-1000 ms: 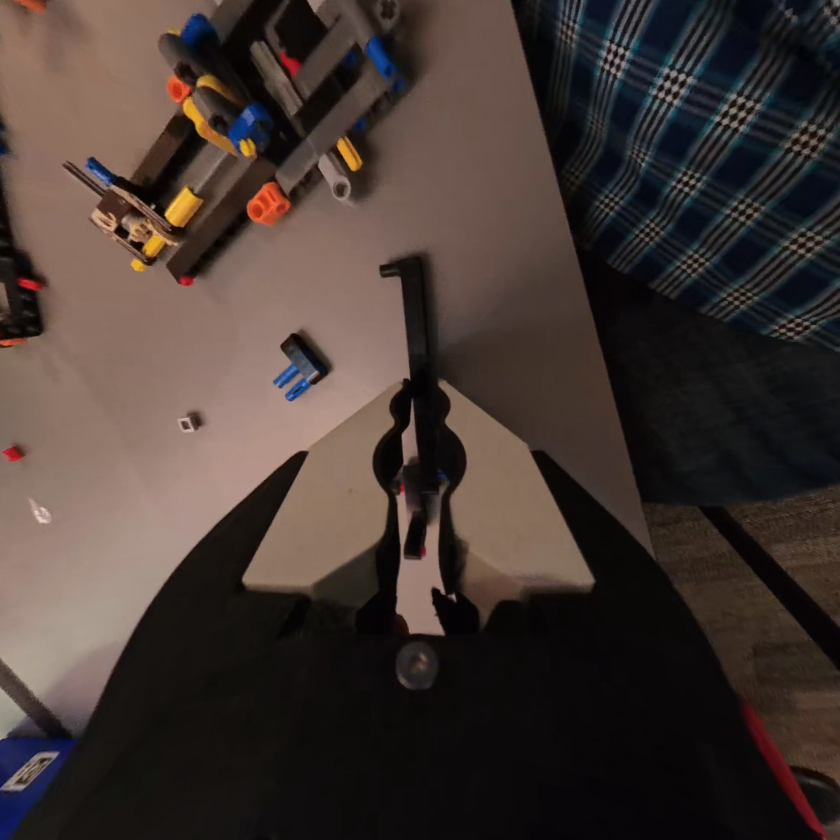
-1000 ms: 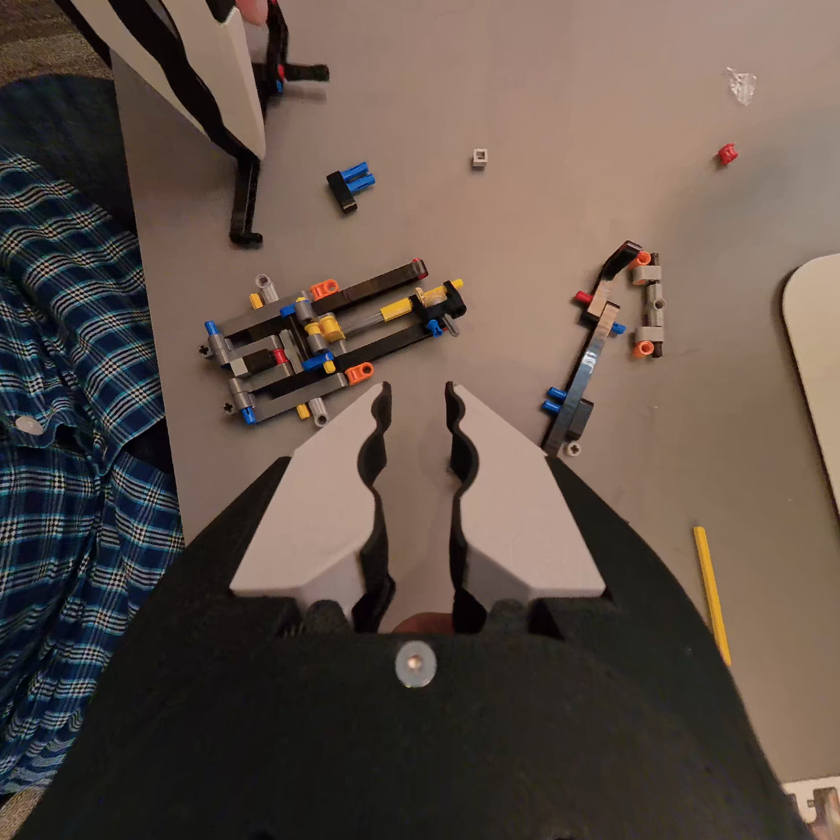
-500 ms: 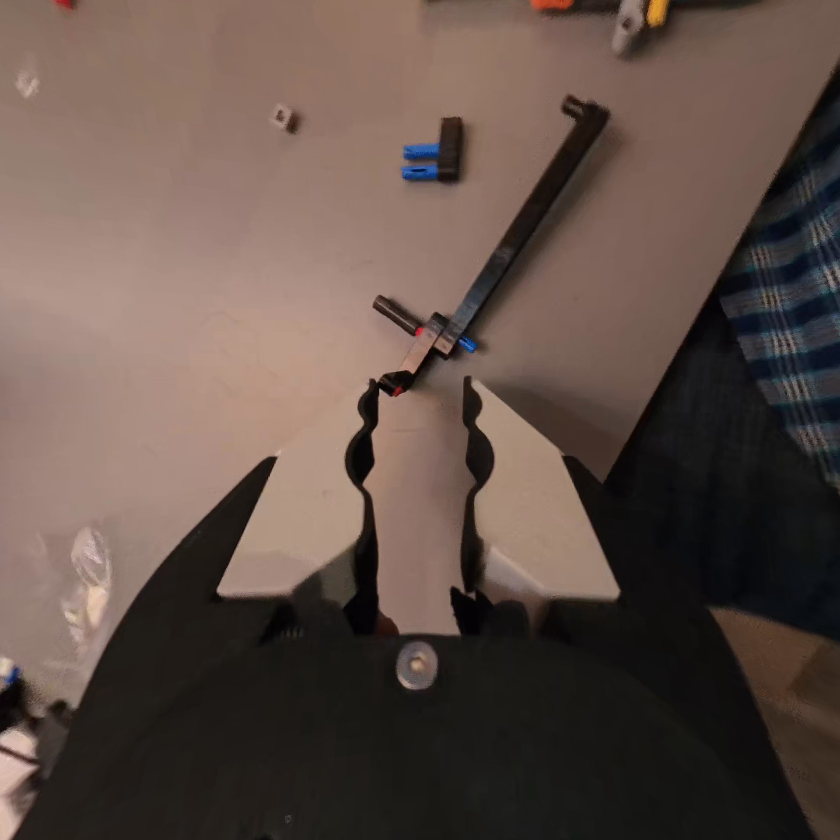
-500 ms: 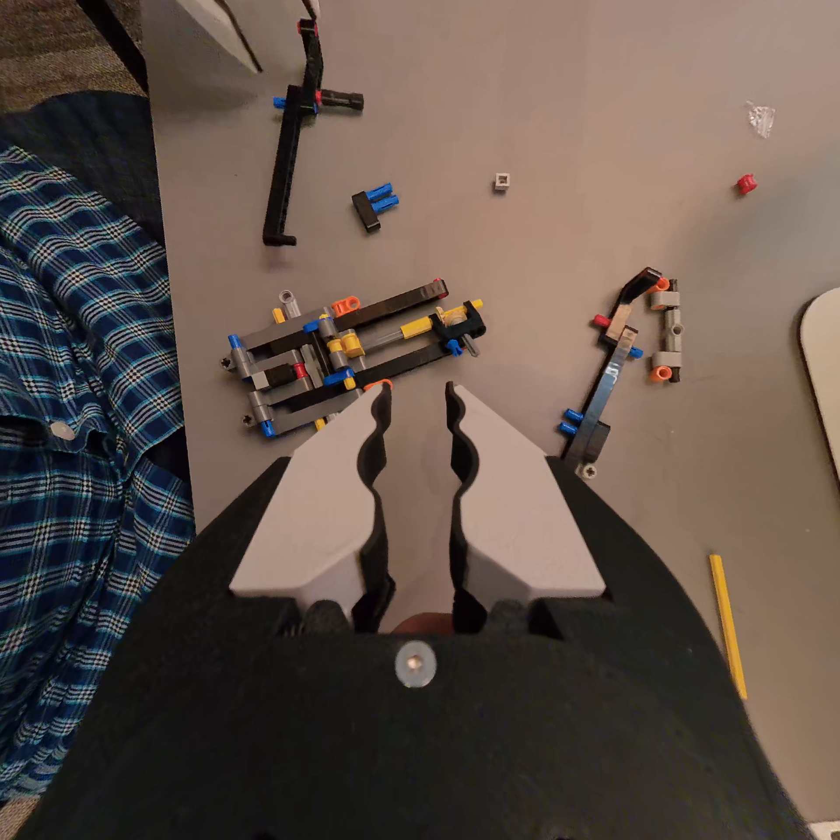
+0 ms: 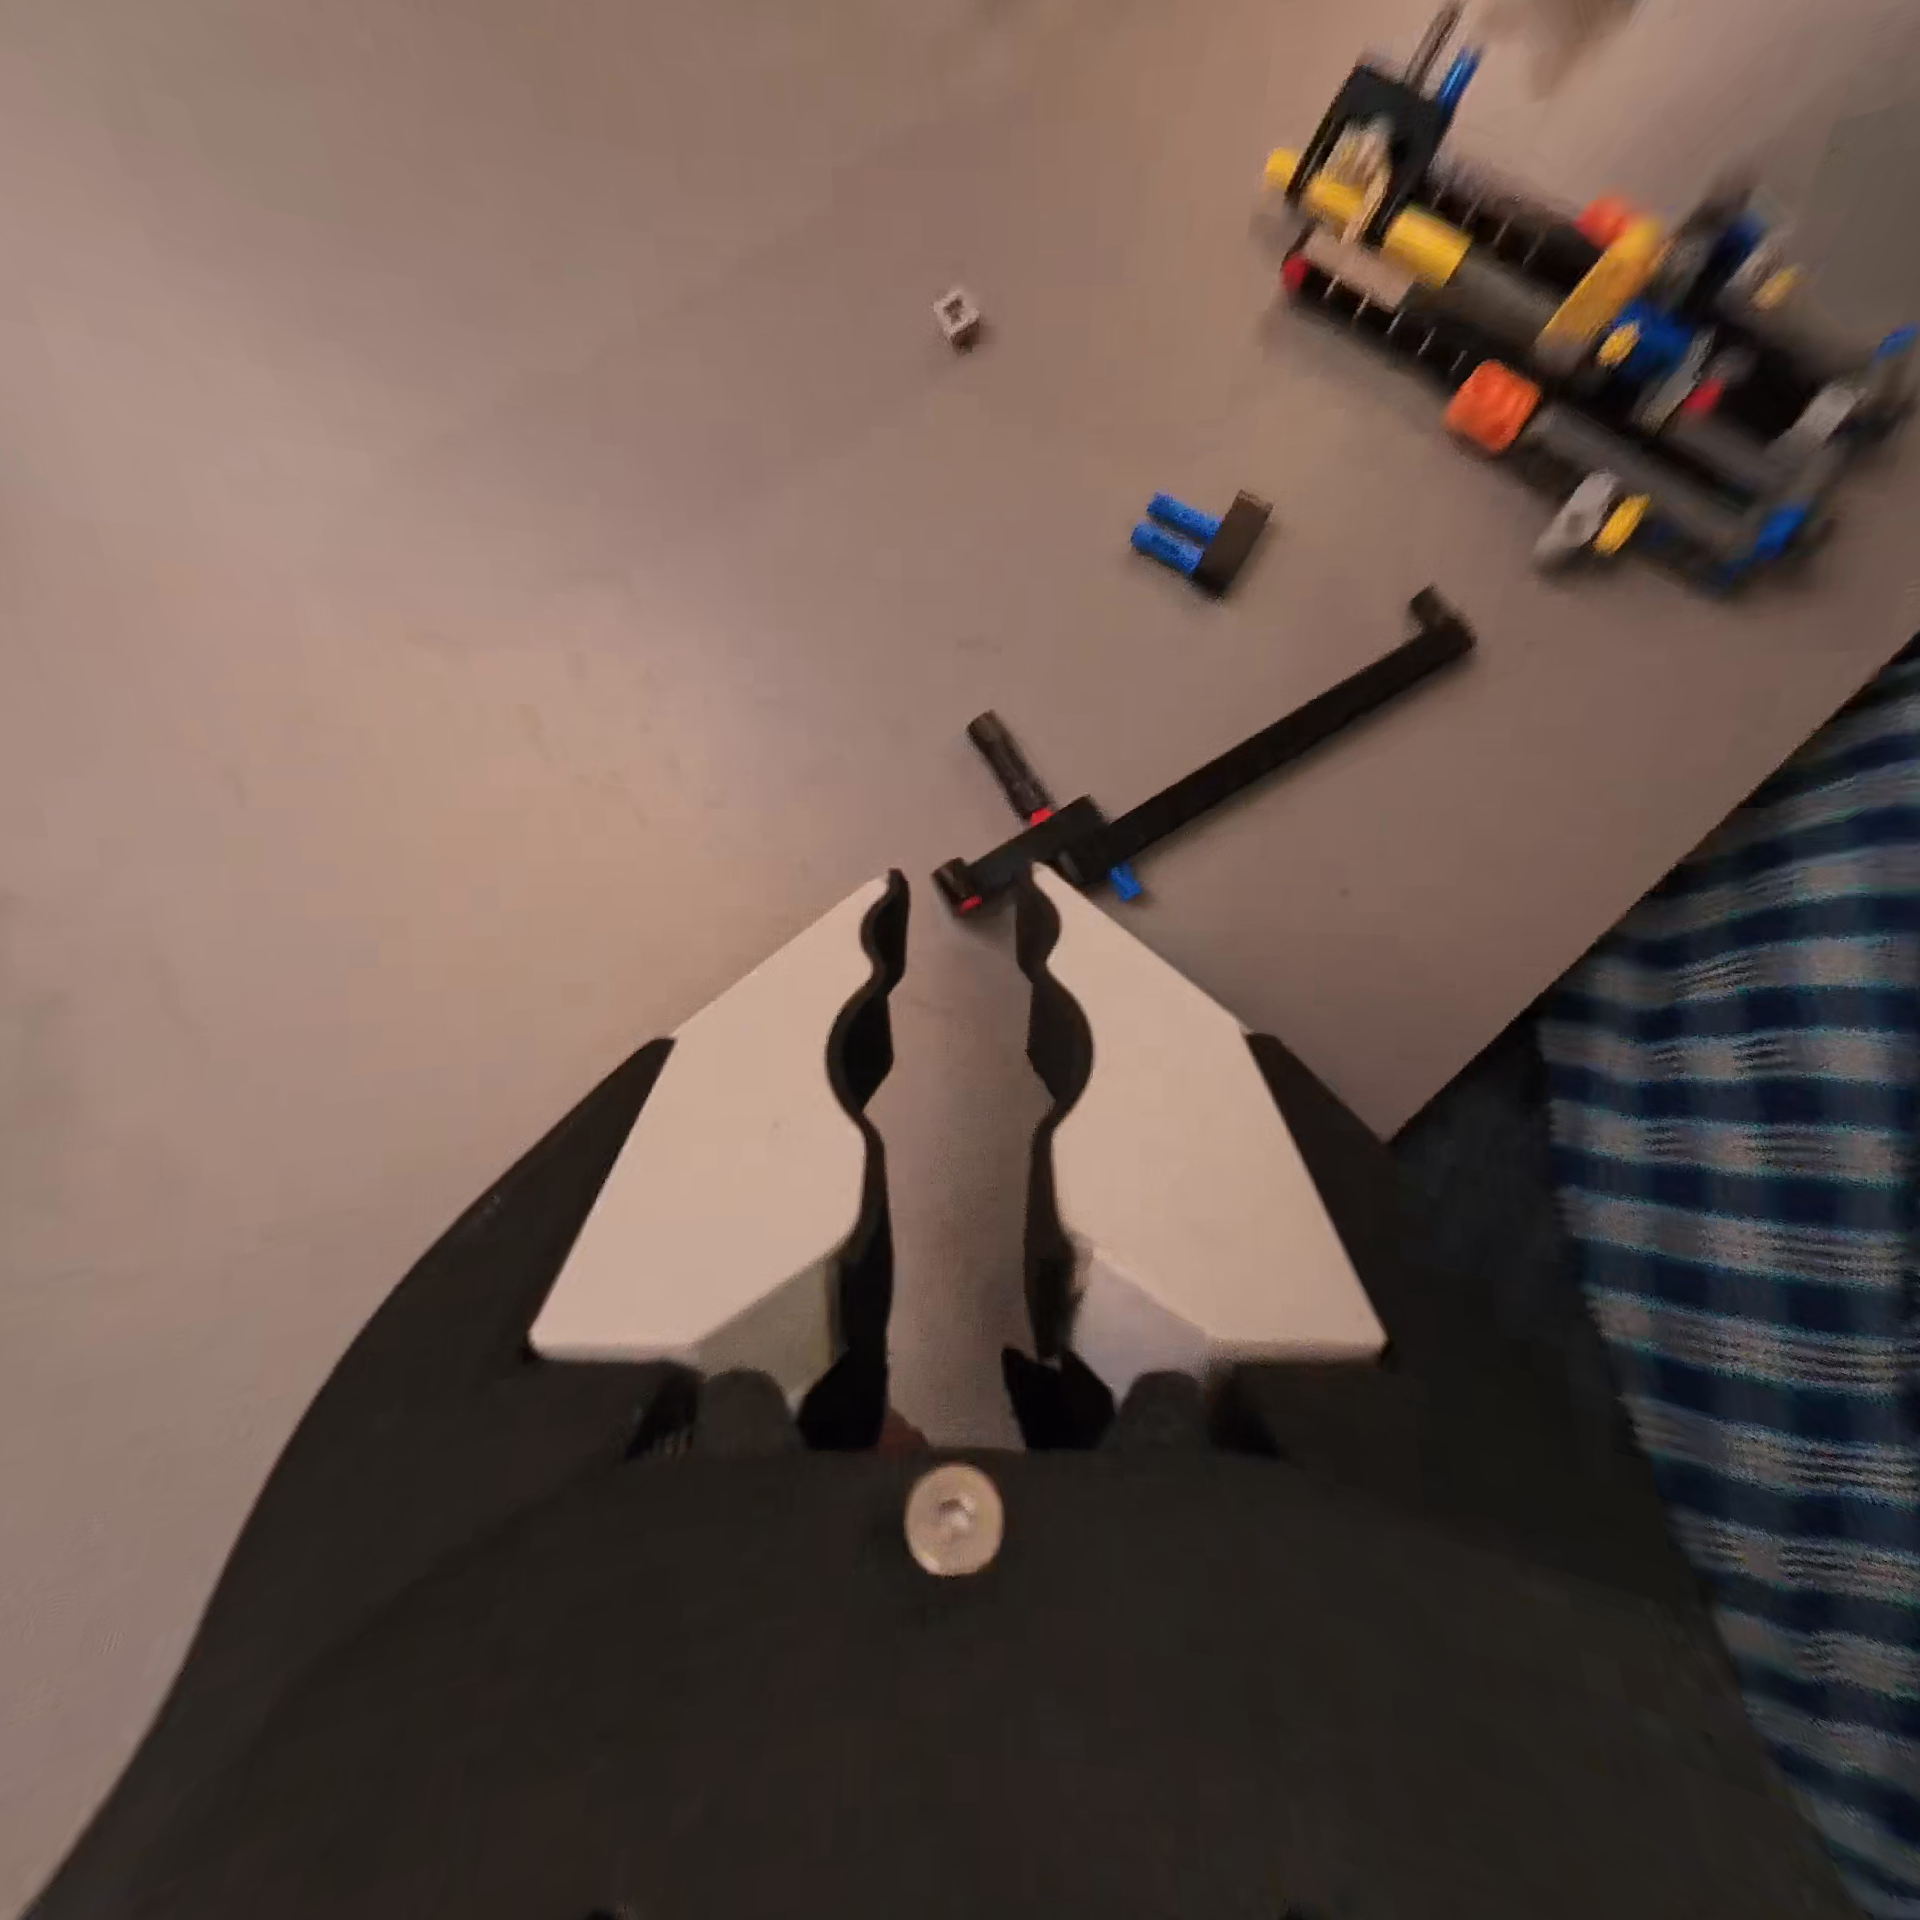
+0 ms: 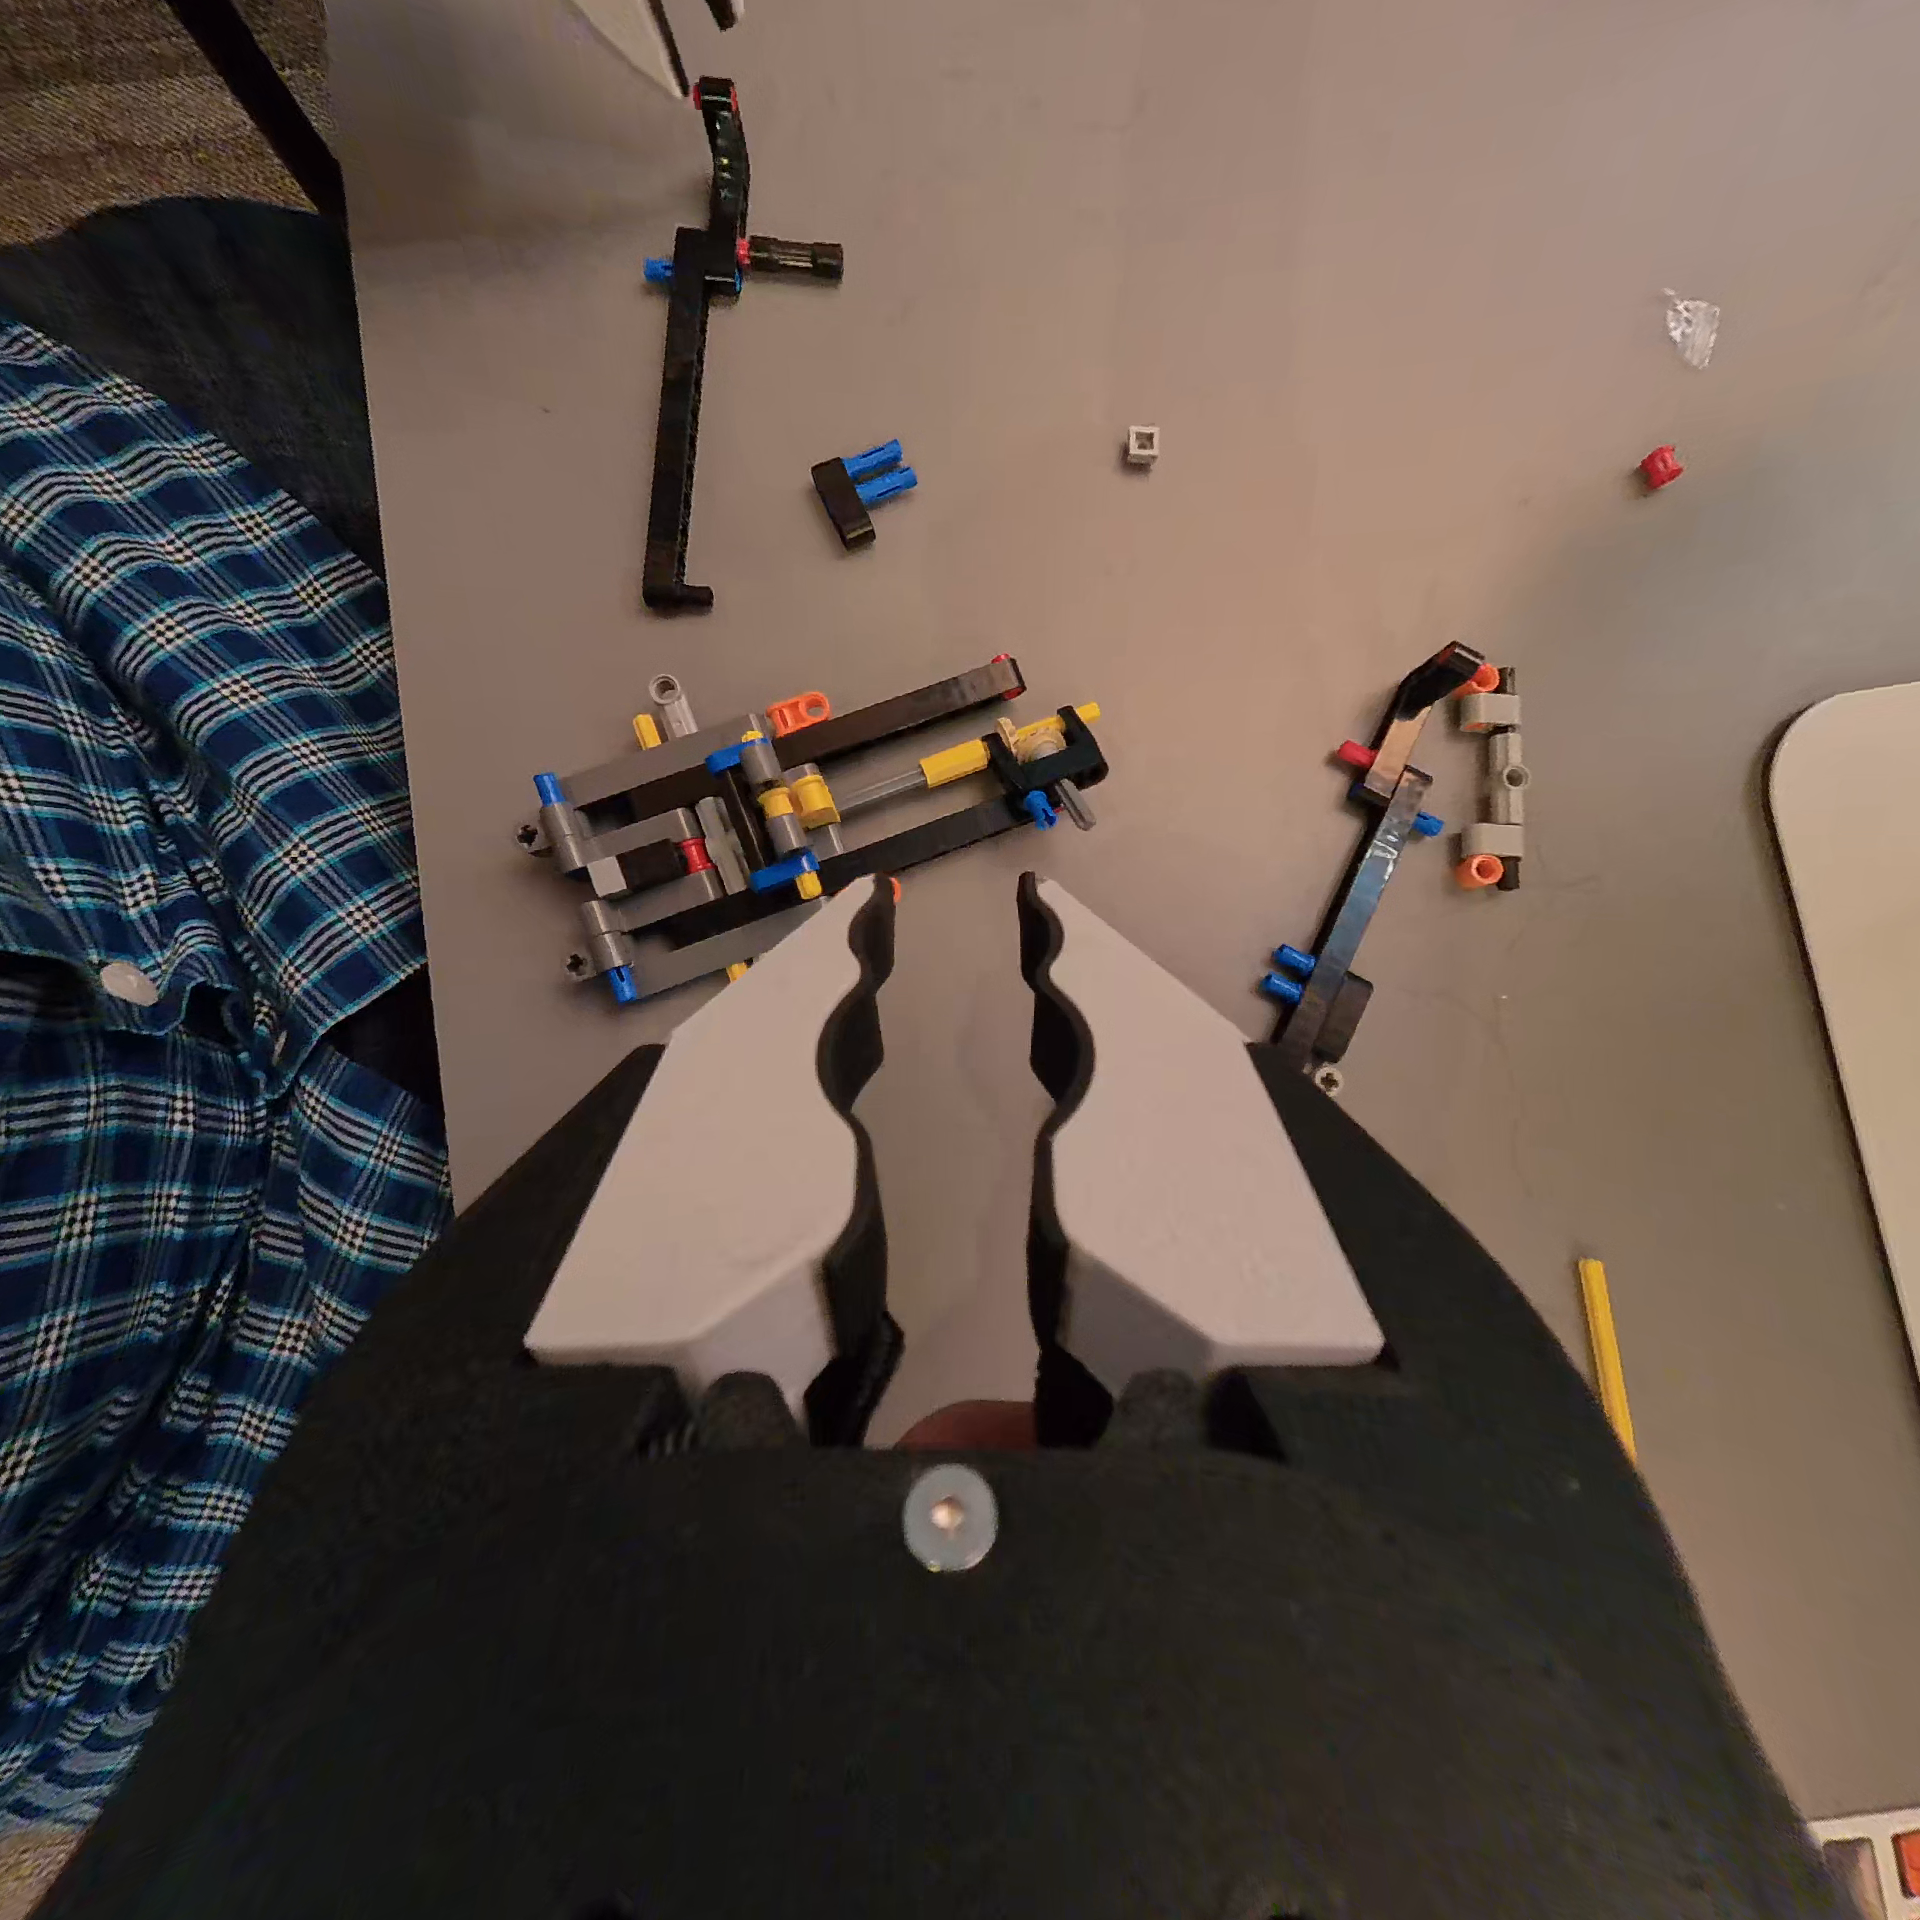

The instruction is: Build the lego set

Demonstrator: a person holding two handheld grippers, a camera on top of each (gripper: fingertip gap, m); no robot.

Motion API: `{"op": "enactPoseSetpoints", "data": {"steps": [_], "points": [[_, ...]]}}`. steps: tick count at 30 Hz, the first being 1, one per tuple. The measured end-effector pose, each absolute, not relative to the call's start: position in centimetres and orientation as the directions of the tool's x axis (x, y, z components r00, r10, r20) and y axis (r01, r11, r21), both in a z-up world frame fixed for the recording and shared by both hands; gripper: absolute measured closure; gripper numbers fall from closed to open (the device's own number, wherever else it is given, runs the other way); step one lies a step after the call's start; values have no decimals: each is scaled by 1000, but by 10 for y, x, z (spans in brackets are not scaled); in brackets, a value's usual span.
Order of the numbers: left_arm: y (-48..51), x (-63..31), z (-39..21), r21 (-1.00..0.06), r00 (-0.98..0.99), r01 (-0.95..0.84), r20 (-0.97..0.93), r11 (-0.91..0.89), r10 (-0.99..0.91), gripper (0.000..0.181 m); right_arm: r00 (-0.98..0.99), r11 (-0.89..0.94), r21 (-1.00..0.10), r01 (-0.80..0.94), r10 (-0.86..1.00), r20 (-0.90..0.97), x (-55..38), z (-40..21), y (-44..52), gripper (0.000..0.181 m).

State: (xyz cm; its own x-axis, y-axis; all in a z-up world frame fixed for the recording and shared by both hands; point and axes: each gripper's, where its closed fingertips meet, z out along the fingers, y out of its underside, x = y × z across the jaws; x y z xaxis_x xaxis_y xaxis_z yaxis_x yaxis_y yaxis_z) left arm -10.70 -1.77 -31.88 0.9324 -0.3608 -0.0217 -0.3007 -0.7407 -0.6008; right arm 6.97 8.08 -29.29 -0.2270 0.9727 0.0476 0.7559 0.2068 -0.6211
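A long black beam assembly [image 5: 1247, 764] with a black cross axle and red and blue pins lies flat on the grey table [image 5: 416, 520]. It also shows in the right wrist view [image 6: 681, 416]. My left gripper [image 5: 961, 888] is open and empty, its tips just short of the beam's near end. The main frame of black, grey, yellow and blue parts [image 6: 790, 810] lies near the table's left edge, blurred in the left wrist view [image 5: 1579, 322]. My right gripper [image 6: 954, 888] is open and empty, its tips at the frame's near side.
A black connector with two blue pins [image 6: 857, 494], a small grey cube [image 6: 1141, 445], a red bush [image 6: 1659, 465] and a clear scrap [image 6: 1691, 327] lie loose. A second black and grey sub-assembly [image 6: 1392, 831] sits right. A yellow axle [image 6: 1605, 1351] and white board [image 6: 1860, 935] lie far right. A person's plaid shirt [image 6: 187, 831] borders the table. My right fingertips sit around 20 centimetres from my left ones. My left tips are roughly 12 centimetres from the small grey cube [image 6: 1141, 445]. Seen from the left wrist view [image 5: 959, 318] as well.
My left gripper opened, let go of the long black beam assembly onto the table and drew back from it. My right gripper moved slightly closer over the main frame, still open.
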Motion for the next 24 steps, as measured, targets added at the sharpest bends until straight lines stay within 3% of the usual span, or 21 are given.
{"op": "enactPoseSetpoints", "data": {"steps": [3, 11, 15, 24], "points": [[-17, -104, -322, -615, 955, -206, 43, -761, -292, 155, -226, 207, -624, 753, 973, 50, 70, -291, 81, 160], [-10, -106, -333, -595, 965, -216, -9, -774, -263, 174, -234, 213, -621, 754, 971, 49, 69, -293, 79, 160], [-4, -108, -328, -618, 965, -211, -7, -758, -263, 175, -229, 208, -625, 752, 972, 49, 70, -292, 81, 160], [41, -107, -280, -682, 930, -325, -104, -655, -353, 176, -210, 190, -629, 754, 977, 43, 73, -292, 88, 160]]}}
